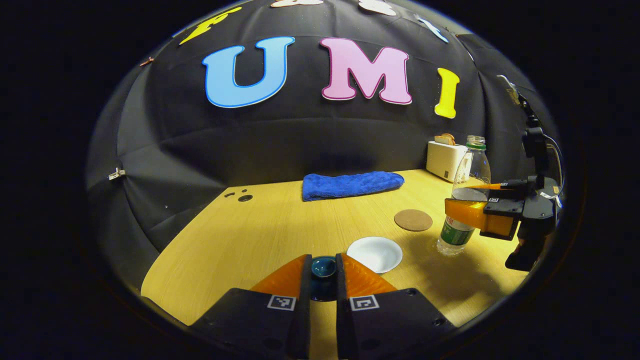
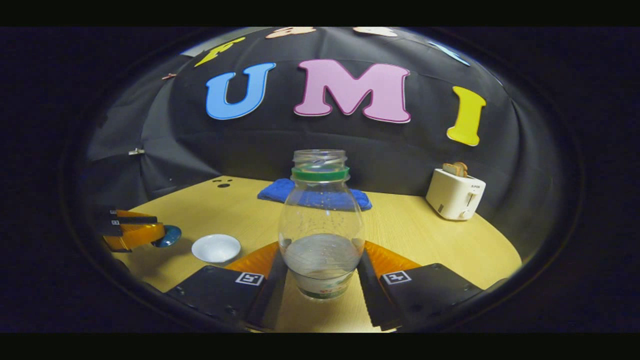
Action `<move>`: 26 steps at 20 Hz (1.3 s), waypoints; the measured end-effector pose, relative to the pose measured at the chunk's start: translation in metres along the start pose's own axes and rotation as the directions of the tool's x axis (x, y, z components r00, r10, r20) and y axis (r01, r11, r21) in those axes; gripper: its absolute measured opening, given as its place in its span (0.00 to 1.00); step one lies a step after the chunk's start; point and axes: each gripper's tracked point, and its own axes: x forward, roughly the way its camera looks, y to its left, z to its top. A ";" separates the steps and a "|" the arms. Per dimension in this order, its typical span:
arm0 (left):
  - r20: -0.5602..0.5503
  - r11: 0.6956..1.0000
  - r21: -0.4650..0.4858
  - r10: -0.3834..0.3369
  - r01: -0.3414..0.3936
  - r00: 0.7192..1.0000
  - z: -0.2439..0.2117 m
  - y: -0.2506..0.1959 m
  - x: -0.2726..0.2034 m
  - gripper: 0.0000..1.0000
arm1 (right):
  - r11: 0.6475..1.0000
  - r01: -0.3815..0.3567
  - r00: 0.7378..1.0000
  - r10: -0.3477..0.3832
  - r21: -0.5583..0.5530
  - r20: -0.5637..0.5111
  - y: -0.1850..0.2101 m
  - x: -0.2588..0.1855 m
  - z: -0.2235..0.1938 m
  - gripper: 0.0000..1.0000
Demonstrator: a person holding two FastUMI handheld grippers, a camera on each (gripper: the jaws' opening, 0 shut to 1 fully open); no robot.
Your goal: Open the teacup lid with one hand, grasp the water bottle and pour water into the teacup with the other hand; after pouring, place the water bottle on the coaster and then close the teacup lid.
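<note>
Lid lifted, bottle gripped: the pouring step is about to begin. The left gripper [image 1: 323,272] has its fingers closed narrowly on the dark blue teacup lid [image 1: 323,267], held clear of the wooden table [image 1: 260,235]. Just to the right and slightly farther off sits the white teacup [image 1: 375,253], uncovered. The right gripper [image 2: 321,272] has its orange fingers set against both sides of the water bottle [image 2: 321,220], uncapped, upright, roughly one-third full; whether the bottle's base touches the table cannot be told. The round cork coaster [image 1: 413,220] lies beyond the teacup, between it and the bottle. Judged next move: carry the bottle leftward over the teacup and tilt its mouth gently, keeping the lid aside.
</note>
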 end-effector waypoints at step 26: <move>0.055 0.994 -0.092 0.063 -0.058 0.996 -0.005 0.102 -0.052 0.21 | 0.396 -0.145 0.989 0.062 -0.907 -0.131 0.039 0.050 -0.015 0.70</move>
